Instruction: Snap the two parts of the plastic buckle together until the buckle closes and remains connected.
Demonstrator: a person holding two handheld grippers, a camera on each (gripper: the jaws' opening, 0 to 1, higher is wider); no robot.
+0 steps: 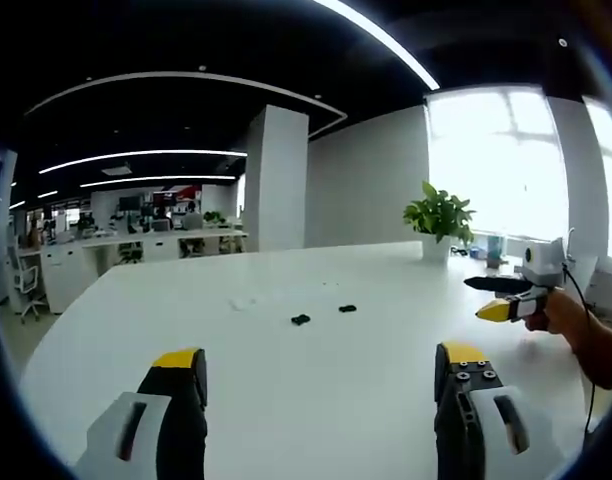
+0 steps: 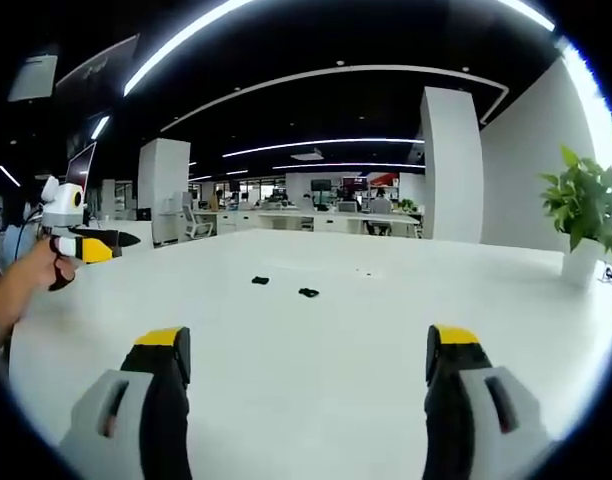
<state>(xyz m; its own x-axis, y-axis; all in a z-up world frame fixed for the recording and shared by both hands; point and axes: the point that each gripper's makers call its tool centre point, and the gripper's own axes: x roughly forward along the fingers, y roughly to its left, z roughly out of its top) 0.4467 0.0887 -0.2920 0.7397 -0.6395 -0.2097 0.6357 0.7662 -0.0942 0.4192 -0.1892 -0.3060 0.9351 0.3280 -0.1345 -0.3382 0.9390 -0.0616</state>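
Note:
Two small black buckle parts lie apart on the white table (image 1: 126, 310): one part (image 1: 301, 320) nearer me, the other part (image 1: 347, 308) just right of it. In the right gripper view they are the left part (image 2: 260, 280) and the right part (image 2: 308, 293). My left gripper (image 1: 319, 362) is open, above the table and short of both parts, holding nothing. My right gripper (image 2: 308, 345) is also open and empty, well back from the parts. Each gripper appears in the other's view, held by a hand: the right gripper (image 1: 489, 298) and the left gripper (image 2: 106, 245).
A potted green plant (image 1: 439, 215) (image 2: 586, 210) stands near the table's far edge by the bright window. Behind the table are white pillars and an open office with desks and chairs. A person's hand (image 1: 576, 325) holds the right gripper.

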